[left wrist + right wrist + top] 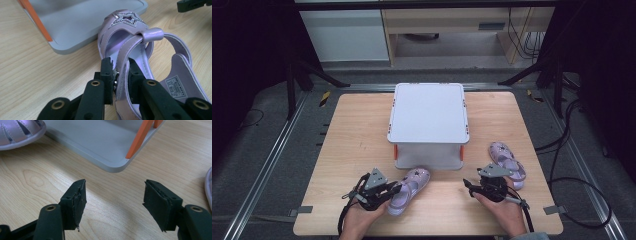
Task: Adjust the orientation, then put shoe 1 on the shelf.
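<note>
The left gripper (pixel 119 75) has its jaws clamped on the side strap of a lilac sandal (pixel 140 62), which lies on the wooden table (pixel 352 150) just in front of the grey box (pixel 428 120), its toe at the box's lower edge. The right gripper (pixel 115 200) hovers with jaws wide apart and empty over bare table near the box's front corner, while the second sandal (pixel 507 157) lies untouched at the box's right. Judging by this, the work is at an early stage: one sandal is gripped but not yet lifted or placed, the other waits, and the box is closed.
</note>
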`<state>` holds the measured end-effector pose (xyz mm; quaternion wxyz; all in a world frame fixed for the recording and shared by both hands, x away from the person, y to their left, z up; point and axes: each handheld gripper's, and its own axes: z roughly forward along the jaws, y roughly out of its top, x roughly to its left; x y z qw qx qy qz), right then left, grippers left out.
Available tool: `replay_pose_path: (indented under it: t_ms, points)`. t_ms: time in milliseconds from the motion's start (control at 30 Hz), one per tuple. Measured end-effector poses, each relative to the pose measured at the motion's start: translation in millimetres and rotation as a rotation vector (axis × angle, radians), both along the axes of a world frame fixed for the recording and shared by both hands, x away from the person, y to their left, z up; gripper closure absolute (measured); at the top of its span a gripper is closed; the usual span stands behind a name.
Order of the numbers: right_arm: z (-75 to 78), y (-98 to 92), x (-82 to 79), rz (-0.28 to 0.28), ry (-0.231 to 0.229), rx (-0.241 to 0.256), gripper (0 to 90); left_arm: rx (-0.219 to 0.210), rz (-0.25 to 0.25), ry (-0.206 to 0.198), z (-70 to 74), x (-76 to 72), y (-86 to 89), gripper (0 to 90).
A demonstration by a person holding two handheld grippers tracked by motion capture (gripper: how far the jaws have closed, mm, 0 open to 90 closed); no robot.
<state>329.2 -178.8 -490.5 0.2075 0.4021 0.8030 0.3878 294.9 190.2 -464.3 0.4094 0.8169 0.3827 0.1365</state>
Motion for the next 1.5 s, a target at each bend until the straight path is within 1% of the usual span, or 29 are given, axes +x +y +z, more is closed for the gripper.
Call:
replay_pose_path:
  t_ms: [200,333,467,533,567,600,633,667,767,800,867,900,933,1033,1100,1200,1267,1300,1367,1500]
  points:
    - [3.2,-2.8,0.1,-0.014,-0.01,0.006,36.4,-0.018,0.014,-0.018,5.5,-0.8,2.0,78.4]
    - [15.5,-4.9,-2.4,-0.017,-0.037,0.027,40.8,-0.021,0.019,-0.029,11.1,-1.1,2.0,78.5]
    - [32.8,-5.8,-5.6,-0.001,-0.058,0.038,47.3,-0.032,0.03,-0.04,17.2,0.8,1.8,78.6]
    - [42.5,-6.0,-7.2,0.011,-0.069,0.057,51.4,-0.04,0.037,-0.041,19.8,4.3,1.6,78.7]
    - [47.6,-5.7,-7.7,0.016,-0.074,0.063,52.8,-0.037,0.039,-0.043,22.1,8.3,1.1,78.8]
    - [57.3,-5.0,-8.1,0.028,-0.082,0.064,56.0,-0.036,0.04,-0.046,22.9,10.2,0.7,78.9]
    - [57.3,-5.0,-8.1,0.028,-0.082,0.064,56.0,-0.036,0.04,-0.046,22.9,10.2,0.7,79.0]
    - [68.9,-3.7,-7.7,0.043,-0.089,0.072,59.1,-0.03,0.041,-0.054,24.6,15.3,-0.3,79.0]
    - [85.1,-0.1,-5.3,0.067,-0.103,0.074,65.0,-0.027,0.055,-0.063,26.4,24.1,-3.0,79.0]
    - [92.7,1.9,-4.3,0.079,-0.112,0.083,67.1,-0.028,0.059,-0.066,26.6,25.8,-3.9,79.1]
    - [103.1,4.5,-2.4,0.097,-0.12,0.101,70.3,-0.033,0.068,-0.066,27.2,29.3,-6.3,79.2]
    - [103.1,4.5,-2.4,0.097,-0.12,0.101,70.3,-0.033,0.068,-0.066,27.2,29.3,-6.3,79.3]
    - [115.4,8.3,0.4,0.112,-0.134,0.113,73.8,-0.035,0.077,-0.071,27.3,31.7,-9.5,79.4]
    - [126.1,13.0,6.4,0.129,-0.144,0.128,78.6,-0.028,0.083,-0.075,26.6,34.2,-12.8,79.5]
    - [130.0,17.1,12.8,0.13,-0.142,0.137,80.5,-0.017,0.093,-0.077,23.4,38.9,-17.8,79.5]
    - [132.0,22.5,23.5,0.109,-0.145,0.155,82.6,-0.014,0.104,-0.081,20.7,42.7,-19.8,79.4]
    - [132.1,24.5,26.7,0.107,-0.146,0.162,83.5,-0.017,0.112,-0.082,19.7,44.3,-20.3,79.5]
    - [131.6,29.0,34.1,0.105,-0.149,0.167,84.9,-0.017,0.12,-0.09,18.5,46.1,-21.3,79.5]
    - [130.8,32.5,40.6,0.103,-0.145,0.173,85.7,-0.013,0.131,-0.103,16.8,47.9,-22.8,79.5]
    - [128.0,40.7,54.9,0.095,-0.137,0.17,85.8,-0.004,0.145,-0.107,13.3,50.5,-25.5,79.5]
